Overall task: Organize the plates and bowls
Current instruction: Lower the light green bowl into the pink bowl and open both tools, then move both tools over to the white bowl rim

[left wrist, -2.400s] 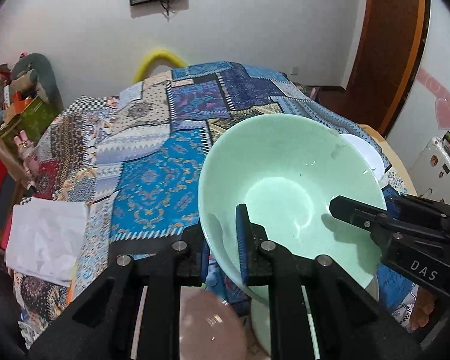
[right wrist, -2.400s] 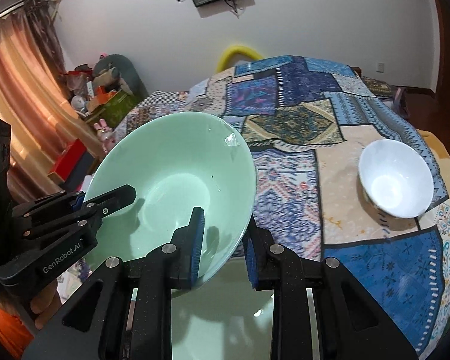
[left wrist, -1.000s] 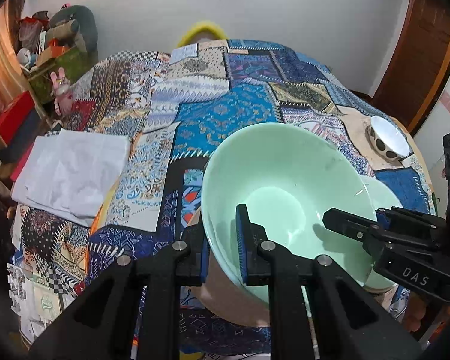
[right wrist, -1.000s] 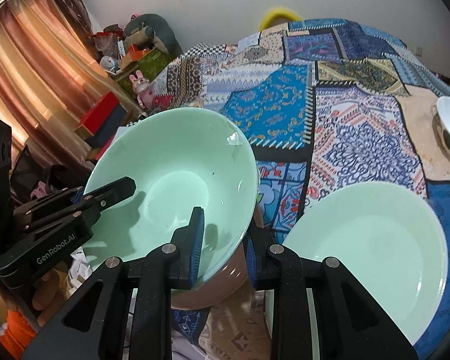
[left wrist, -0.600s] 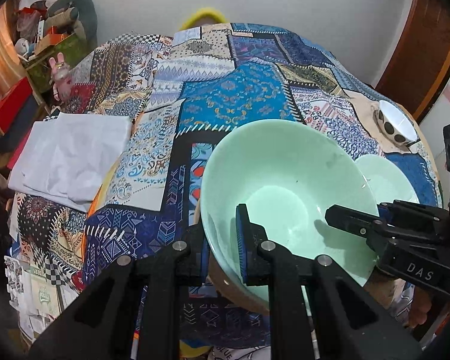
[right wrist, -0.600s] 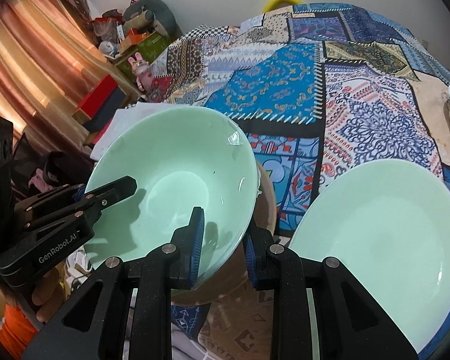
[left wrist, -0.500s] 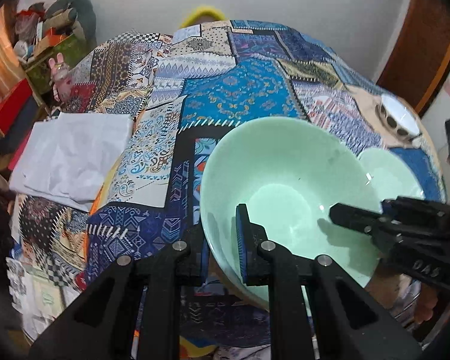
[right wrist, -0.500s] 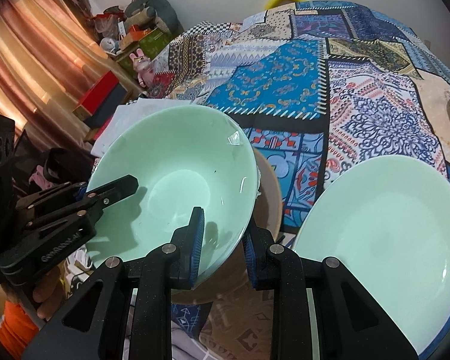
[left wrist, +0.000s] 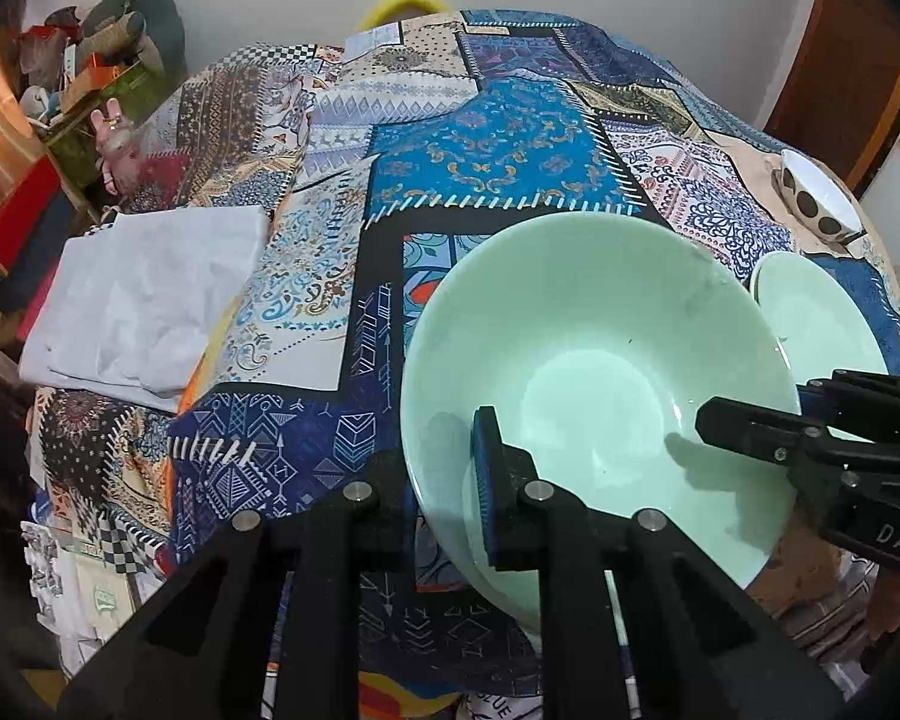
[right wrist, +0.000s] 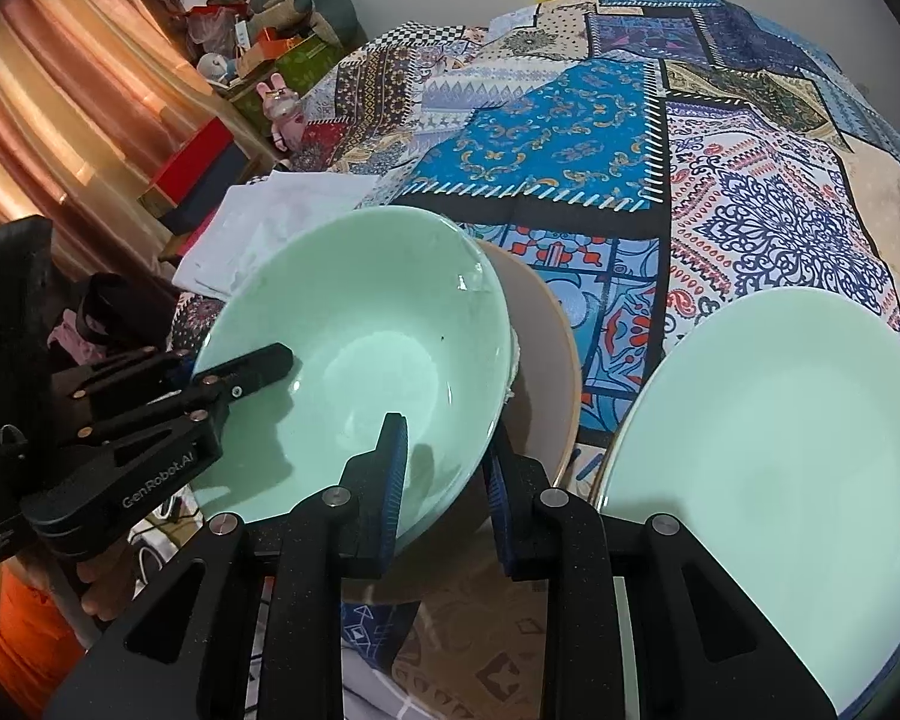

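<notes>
A folded white cloth [left wrist: 144, 300] is lying near the left edge of the table [left wrist: 498, 144], which is wearing a patchwork cover. To its right, close to the near edge, the left claw [left wrist: 447, 480] is pinching the near-left rim of a pale green bowl [left wrist: 600, 384]: one blue pad [left wrist: 486, 474] is sitting inside the bowl and the other outside, so the jaws are nearly closed with only the wall between them. The bowl is tilting, its far rim higher. The right claw [right wrist: 447, 474] is gripping the opposite side of the same rim in the same way, jaws narrowed onto the wall, one finger inside, one outside. Under and just behind the bowl a brown plate [right wrist: 540, 348] is showing; whether the bowl is touching it I cannot tell. Just right of the bowl a pale green plate [right wrist: 768, 456] is lying flat at the table's near-right edge. Farther right, by the right edge, a white bowl with dark spots [left wrist: 816, 198] is standing well apart from both claws.
</notes>
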Demonstrator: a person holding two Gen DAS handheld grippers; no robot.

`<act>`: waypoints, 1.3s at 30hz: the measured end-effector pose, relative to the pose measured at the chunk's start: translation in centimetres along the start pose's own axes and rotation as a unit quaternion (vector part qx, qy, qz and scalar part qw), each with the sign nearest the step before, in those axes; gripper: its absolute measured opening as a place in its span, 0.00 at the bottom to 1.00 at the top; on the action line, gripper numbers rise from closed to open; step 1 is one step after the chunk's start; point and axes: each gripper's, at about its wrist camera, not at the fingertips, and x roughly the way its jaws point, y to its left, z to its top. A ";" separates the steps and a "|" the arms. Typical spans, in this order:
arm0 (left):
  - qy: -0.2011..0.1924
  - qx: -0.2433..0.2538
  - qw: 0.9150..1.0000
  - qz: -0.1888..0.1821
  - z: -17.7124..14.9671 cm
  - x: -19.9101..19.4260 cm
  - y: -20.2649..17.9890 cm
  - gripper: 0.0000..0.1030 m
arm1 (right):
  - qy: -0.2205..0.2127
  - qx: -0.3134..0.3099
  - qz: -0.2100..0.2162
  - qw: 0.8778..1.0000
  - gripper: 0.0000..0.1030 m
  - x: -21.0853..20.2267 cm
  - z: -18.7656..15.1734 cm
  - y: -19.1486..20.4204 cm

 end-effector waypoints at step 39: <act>-0.123 0.018 0.992 0.004 3.7 -10.5 -6.5 0.58 | -0.142 -0.004 -0.104 0.984 0.37 -15.8 0.2 -7.0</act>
